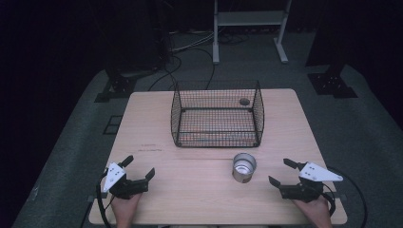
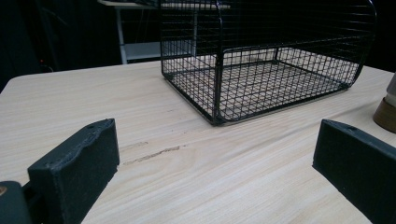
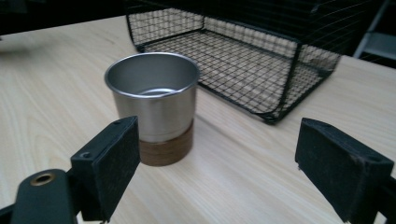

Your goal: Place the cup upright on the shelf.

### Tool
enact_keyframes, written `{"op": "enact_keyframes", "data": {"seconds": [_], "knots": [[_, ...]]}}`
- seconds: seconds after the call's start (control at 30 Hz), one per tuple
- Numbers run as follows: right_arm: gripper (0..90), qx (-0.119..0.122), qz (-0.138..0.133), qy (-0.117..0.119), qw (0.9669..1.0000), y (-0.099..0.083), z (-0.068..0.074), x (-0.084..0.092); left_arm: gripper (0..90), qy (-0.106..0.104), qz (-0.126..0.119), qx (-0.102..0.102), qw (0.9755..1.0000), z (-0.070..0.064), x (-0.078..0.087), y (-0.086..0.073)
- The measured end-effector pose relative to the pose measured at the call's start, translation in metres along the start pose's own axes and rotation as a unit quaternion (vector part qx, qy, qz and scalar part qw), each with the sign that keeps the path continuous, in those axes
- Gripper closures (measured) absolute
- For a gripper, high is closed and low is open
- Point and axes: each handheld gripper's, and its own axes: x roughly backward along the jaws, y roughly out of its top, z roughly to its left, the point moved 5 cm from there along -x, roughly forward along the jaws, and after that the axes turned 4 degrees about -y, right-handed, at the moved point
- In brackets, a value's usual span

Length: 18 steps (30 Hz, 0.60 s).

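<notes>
Right gripper view, cup: a steel cup [image 3: 152, 100] with a wooden band round its base stood upright on the counter [image 3: 243, 172], just ahead of the right gripper [image 3: 233, 163] and nearer its left jaw.
High view, place: the cup [image 1: 244, 166] sat near the front of the counter [image 1: 190, 199], just in front of the wire basket [image 1: 217, 118] and apart from it.
Weight: it looked empty and thin-walled, so probably light.
Stiffness: the metal wall would likely be rigid and hold its shape under a squeeze.
Surface: the polished steel seemed slippery; the wooden band looked to offer more friction.
Hold: a grip across the body low down, at or just above the band, seemed safest against tipping.
Right gripper pose: the right gripper [image 1: 288, 174] was held low over the counter, jaws spread wide and empty, pointing toward the cup from its right.
Left gripper pose: the left gripper [image 1: 139, 167] hovered low at the front left, jaws wide apart, holding nothing, well away from the cup.
Left gripper view: the left gripper [image 2: 215, 168] faced the basket [image 2: 266, 70].
</notes>
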Motion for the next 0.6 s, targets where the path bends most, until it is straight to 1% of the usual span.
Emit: {"op": "enact_keyframes", "data": {"seconds": [0.03, 0.13, 0.17, 0.2, 0.3, 0.37, 0.4, 0.47, 0.53, 0.57, 0.6], "knots": [[13.4, 0.000, 0.000, 0.000, 1.0000, 0.000, 0.000, 0.000, 0.0, 0.000, 0.000, 0.000, 1.0000, 0.000, 0.000, 0.000], [13.4, 0.003, 0.006, 0.019, 0.9998, 0.001, 0.007, -0.008, 0.0, 0.000, 0.000, 0.001, 1.0000, 0.000, 0.000, 0.000], [13.4, 0.009, 0.007, 0.030, 0.9995, 0.003, 0.014, -0.012, 0.0, 0.000, 0.000, 0.001, 1.0000, 0.000, 0.000, 0.000], [13.4, 0.011, 0.006, 0.037, 0.9992, 0.004, 0.016, -0.012, 0.0, 0.000, 0.000, 0.001, 1.0000, 0.000, 0.000, 0.000], [13.4, 0.011, 0.011, 0.050, 0.9986, 0.005, 0.021, -0.018, 0.0, -0.001, -0.001, 0.001, 1.0000, 0.000, 0.000, 0.000], [13.4, 0.007, 0.013, 0.062, 0.9980, 0.006, 0.023, -0.021, 0.0, -0.002, -0.001, 0.000, 1.0000, 0.000, 0.000, 0.000], [13.4, 0.007, 0.013, 0.062, 0.9980, 0.006, 0.023, -0.021, 0.0, -0.002, -0.001, 0.000, 1.0000, 0.000, 0.000, 0.000], [13.3, 0.002, 0.017, 0.070, 0.9974, 0.007, 0.025, -0.025, 0.0, -0.002, -0.002, 0.000, 1.0000, 0.000, 0.000, 0.000], [12.5, 0.004, 0.019, 0.071, 0.9973, 0.007, 0.026, -0.027, 0.0, -0.001, -0.002, 0.001, 1.0000, 0.000, 0.000, 0.000], [10.5, 0.004, 0.027, 0.073, 0.9969, 0.007, 0.028, -0.031, 0.0, -0.001, -0.002, 0.000, 1.0000, 0.000, -0.001, 0.000], [10.5, 0.004, 0.027, 0.073, 0.9969, 0.007, 0.028, -0.031, 0.0, -0.001, -0.002, 0.000, 1.0000, 0.000, -0.001, 0.000]]}}
